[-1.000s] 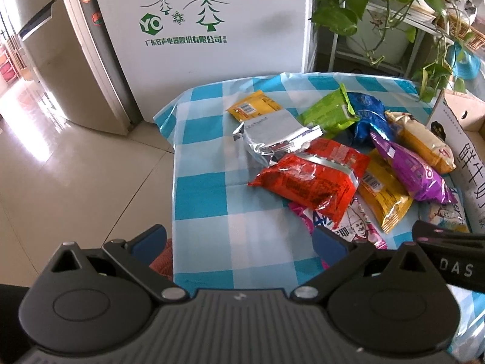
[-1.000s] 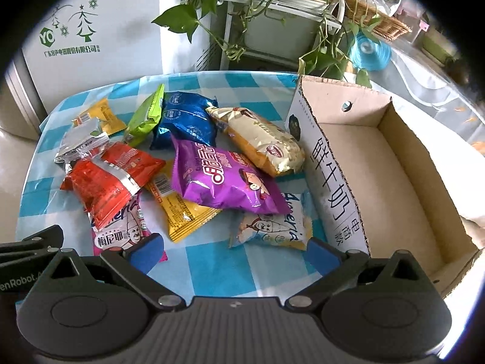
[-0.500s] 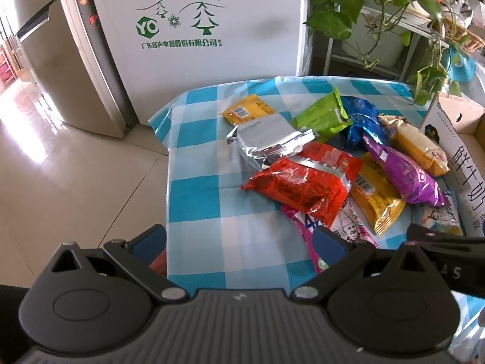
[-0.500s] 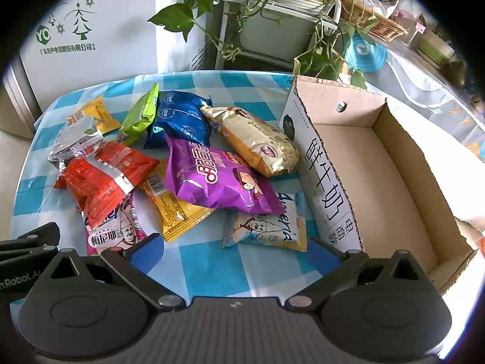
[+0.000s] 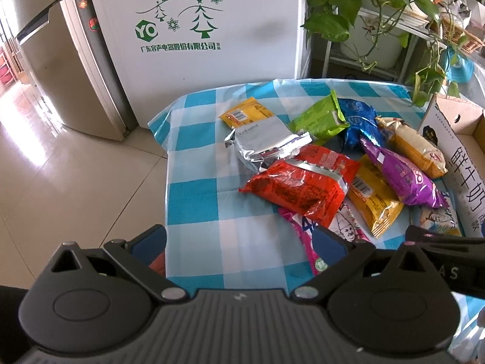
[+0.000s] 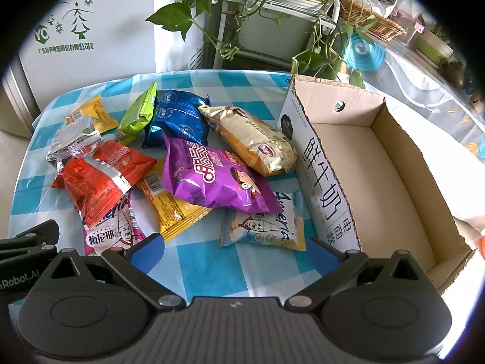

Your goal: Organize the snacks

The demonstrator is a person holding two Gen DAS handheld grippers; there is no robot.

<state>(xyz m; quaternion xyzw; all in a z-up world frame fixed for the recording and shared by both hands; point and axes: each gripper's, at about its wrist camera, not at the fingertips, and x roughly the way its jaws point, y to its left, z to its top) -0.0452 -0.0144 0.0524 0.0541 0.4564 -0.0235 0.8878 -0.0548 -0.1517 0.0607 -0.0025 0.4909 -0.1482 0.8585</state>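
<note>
- As we look down the left wrist view, left tool (image 5: 239, 236) wide open, empty; red packet (image 5: 295, 189) ahead-right, long axis crosswise.
- Right wrist view: right tool (image 6: 233, 250) agape, empty; pale packet (image 6: 263, 227) dead ahead, nearest us; box (image 6: 403, 209) right.

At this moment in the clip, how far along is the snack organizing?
Nothing is done yet: the cardboard box holds no snacks. Nothing is in hand; the left claw and right claw are open above the table. Every packet is left, including the purple bag and red bag.
</note>
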